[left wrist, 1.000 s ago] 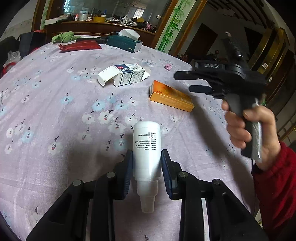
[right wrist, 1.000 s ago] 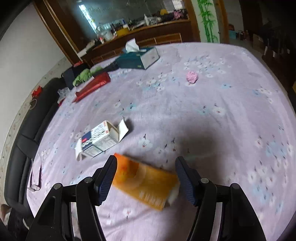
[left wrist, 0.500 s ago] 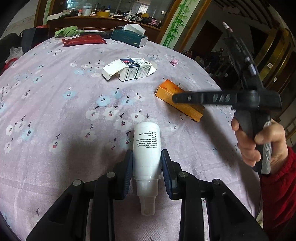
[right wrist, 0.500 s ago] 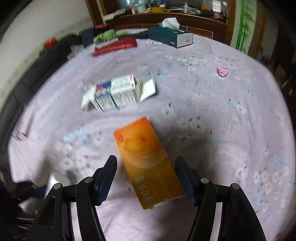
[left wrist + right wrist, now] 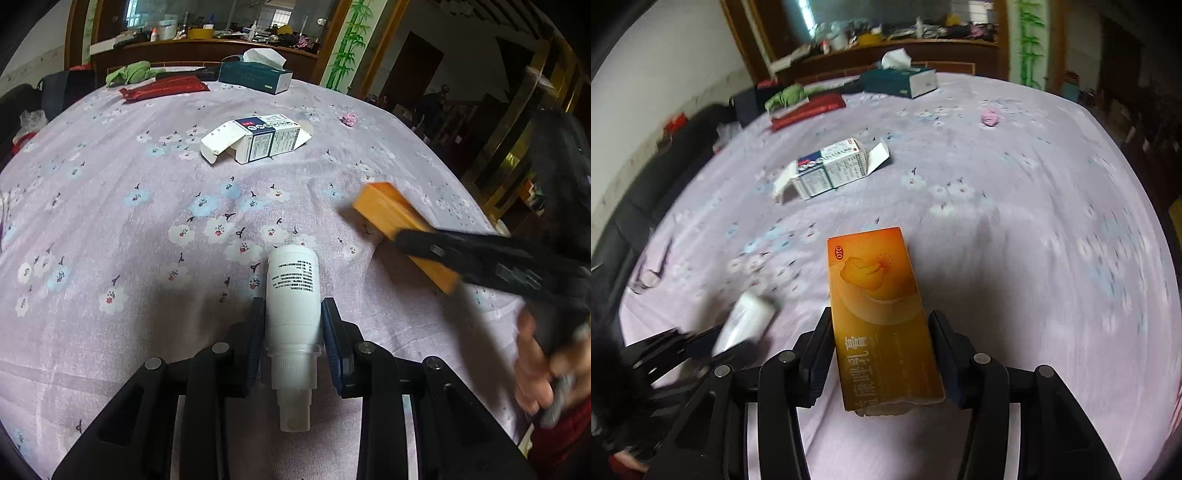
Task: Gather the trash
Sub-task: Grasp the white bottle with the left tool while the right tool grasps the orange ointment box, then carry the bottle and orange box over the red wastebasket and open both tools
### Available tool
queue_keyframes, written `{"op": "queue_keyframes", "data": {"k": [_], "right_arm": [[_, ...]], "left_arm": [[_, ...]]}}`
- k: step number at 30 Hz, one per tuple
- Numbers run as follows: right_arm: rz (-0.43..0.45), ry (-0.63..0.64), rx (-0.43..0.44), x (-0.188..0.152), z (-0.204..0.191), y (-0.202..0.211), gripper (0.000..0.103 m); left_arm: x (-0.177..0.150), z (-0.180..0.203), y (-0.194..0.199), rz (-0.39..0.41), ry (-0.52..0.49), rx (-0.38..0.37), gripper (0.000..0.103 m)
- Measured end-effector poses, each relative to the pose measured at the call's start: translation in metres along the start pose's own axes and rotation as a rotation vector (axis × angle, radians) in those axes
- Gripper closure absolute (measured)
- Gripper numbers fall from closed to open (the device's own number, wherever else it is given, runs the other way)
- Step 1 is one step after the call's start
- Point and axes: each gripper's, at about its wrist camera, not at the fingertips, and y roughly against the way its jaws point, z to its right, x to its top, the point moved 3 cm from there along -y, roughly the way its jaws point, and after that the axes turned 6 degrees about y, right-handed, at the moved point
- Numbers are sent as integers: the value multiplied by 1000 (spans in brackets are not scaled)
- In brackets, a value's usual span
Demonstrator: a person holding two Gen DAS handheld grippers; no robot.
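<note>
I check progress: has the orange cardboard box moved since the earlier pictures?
Yes. The orange cardboard box went right, away from the open white carton.

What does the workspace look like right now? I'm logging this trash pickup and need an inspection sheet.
Surface: table under a lilac floral cloth.
Job's things: white spray bottle; orange box; opened white carton lying farther back; pink scrap.
Clutter: tissue box, red packet, green cloth.
Grippers: left gripper clamps the bottle; right gripper closes on the orange box.
Cables: nothing seen.
Surroundings: wooden sideboard, dark sofa.
</note>
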Motion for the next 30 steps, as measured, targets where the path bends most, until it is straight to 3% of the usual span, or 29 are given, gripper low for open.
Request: {"op": "queue_keyframes", "data": {"k": [11,30], "right_arm": [[206,-99,-140,-59,1,77,49],[249,-179,-152,-98,18,114,49]], "left_arm": [[-20,38,29,131,-93,-16,74],[-33,94,48,144,-197,-58,74]]}}
